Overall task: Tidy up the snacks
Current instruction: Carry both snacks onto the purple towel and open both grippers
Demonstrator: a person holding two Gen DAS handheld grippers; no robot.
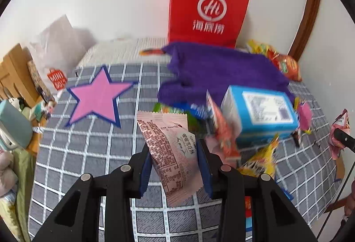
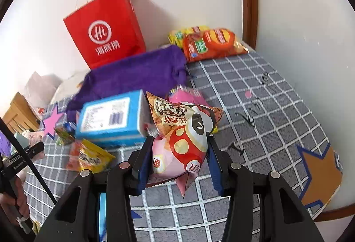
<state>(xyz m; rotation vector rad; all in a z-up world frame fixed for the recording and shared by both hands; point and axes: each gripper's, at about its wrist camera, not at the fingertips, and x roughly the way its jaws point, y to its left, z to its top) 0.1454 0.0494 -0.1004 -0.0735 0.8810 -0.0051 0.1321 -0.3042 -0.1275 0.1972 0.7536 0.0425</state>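
My left gripper [image 1: 175, 153] is shut on a pale pink snack packet [image 1: 170, 148] printed with small text, held clear above the checked cloth. In the right wrist view, my right gripper [image 2: 179, 153] is shut on a puffy red, white and pink snack bag [image 2: 184, 131] with a mushroom picture, also lifted off the cloth. Behind both lies a heap of snacks around a blue box [image 1: 259, 111] [image 2: 111, 117]. A yellow packet [image 2: 91, 157] and an orange packet [image 1: 224, 131] rest beside it.
A red paper bag [image 1: 208, 9] [image 2: 104, 29] stands against the white wall, with a purple cloth [image 1: 221, 71] [image 2: 133, 77] in front of it. Orange and yellow chip bags [image 2: 210, 42] lie in the far corner. A pink star [image 1: 97, 97] and an orange star [image 2: 319, 173] mark the grey checked cloth [image 2: 266, 131].
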